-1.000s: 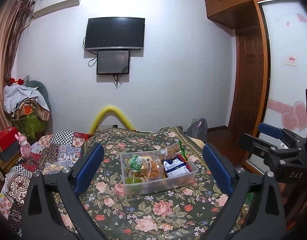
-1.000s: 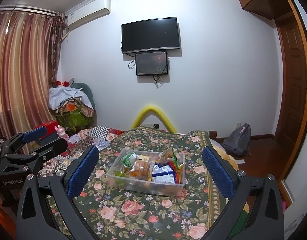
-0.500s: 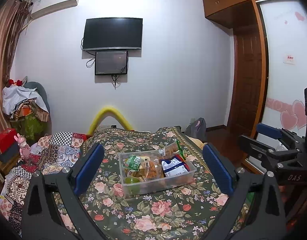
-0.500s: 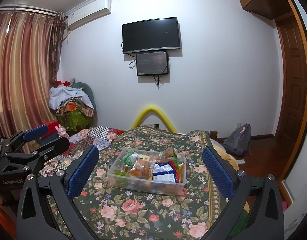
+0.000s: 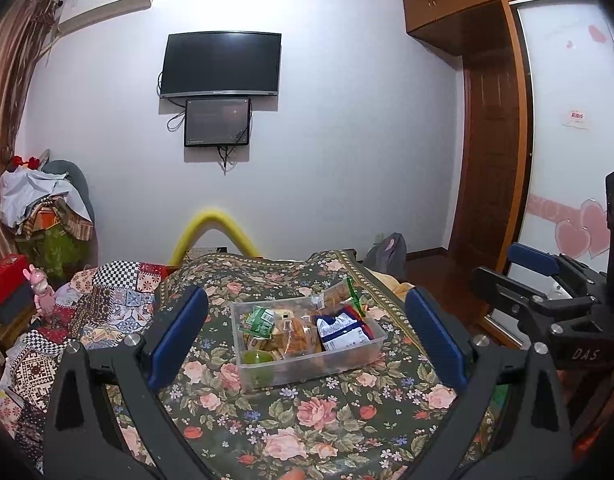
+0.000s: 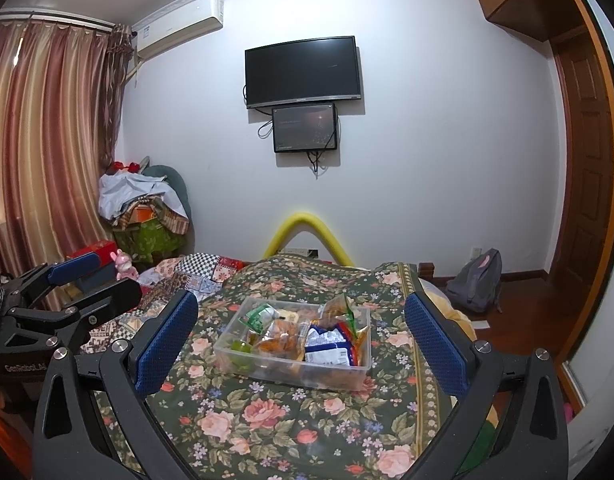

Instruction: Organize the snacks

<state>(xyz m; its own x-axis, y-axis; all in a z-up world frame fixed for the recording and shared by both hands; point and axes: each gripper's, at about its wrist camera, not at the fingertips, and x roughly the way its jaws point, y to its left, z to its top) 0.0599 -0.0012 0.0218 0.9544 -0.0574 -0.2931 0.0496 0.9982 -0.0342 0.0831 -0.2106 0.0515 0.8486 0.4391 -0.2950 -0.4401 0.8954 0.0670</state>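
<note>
On the middle of the bed [image 5: 307,420], a clear box [image 5: 307,364] is holding light, crinkly snack packets [image 6: 327,346], best pinched by an edge, while the left gripper [image 5: 307,340] and right gripper [image 6: 303,340] are hovering spread wide, empty.

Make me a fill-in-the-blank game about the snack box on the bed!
1. The clear snack box sits on a bedspread patterned with ____.
2. Both the left claw and the right claw are ____.
3. The blue-and-white bag lies ____ the box.
4. The TV hangs on the ____.

Missing words: flowers; open; inside; wall
</note>
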